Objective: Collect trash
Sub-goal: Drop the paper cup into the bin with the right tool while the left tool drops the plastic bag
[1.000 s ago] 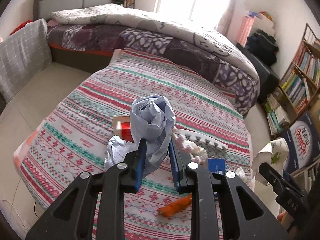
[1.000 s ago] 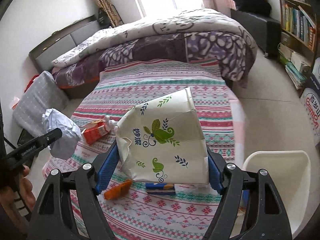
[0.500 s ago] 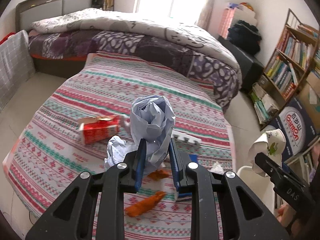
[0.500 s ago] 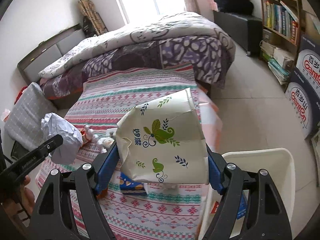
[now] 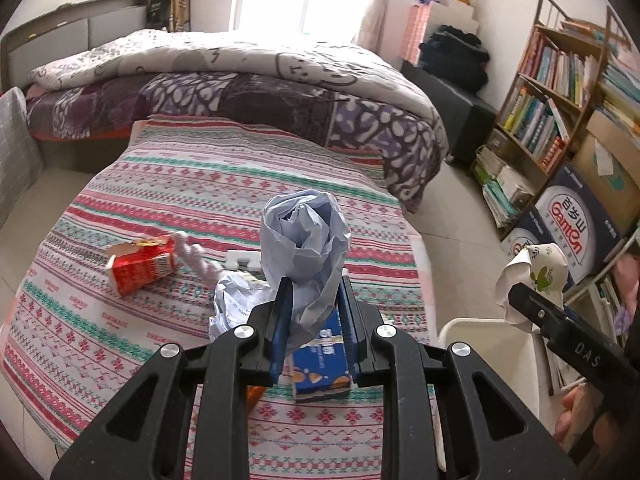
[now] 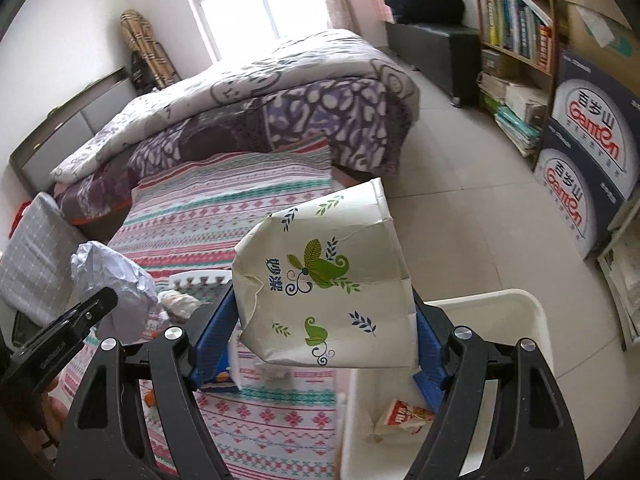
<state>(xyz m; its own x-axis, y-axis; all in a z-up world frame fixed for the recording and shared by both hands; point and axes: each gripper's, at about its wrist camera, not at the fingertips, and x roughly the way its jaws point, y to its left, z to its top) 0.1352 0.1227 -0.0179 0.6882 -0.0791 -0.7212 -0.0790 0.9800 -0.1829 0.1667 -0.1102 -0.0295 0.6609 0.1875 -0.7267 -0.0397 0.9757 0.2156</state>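
A: Trash status: the flattened leaf-print paper bag is clamped across its width in the right gripper, long axis running away from the jaws and tilted up. The jaws stand wide because the bag is wide; both blue pads press on its side edges.

B: And the white bin?

A: On the floor at the near right corner of the striped mat, below and slightly right of the bag. One red-and-white wrapper lies in it already. The right gripper is the nearer one; the bag overhangs the bin's left rim.

B: Left gripper?

A: Clenched nearly to its limit on the crumpled pale-blue paper wad, which stands upright above the jaws, over the mat and left of the bin.

B: Remaining items?

A: A red carton, a blue box and white crumpled paper on the mat.
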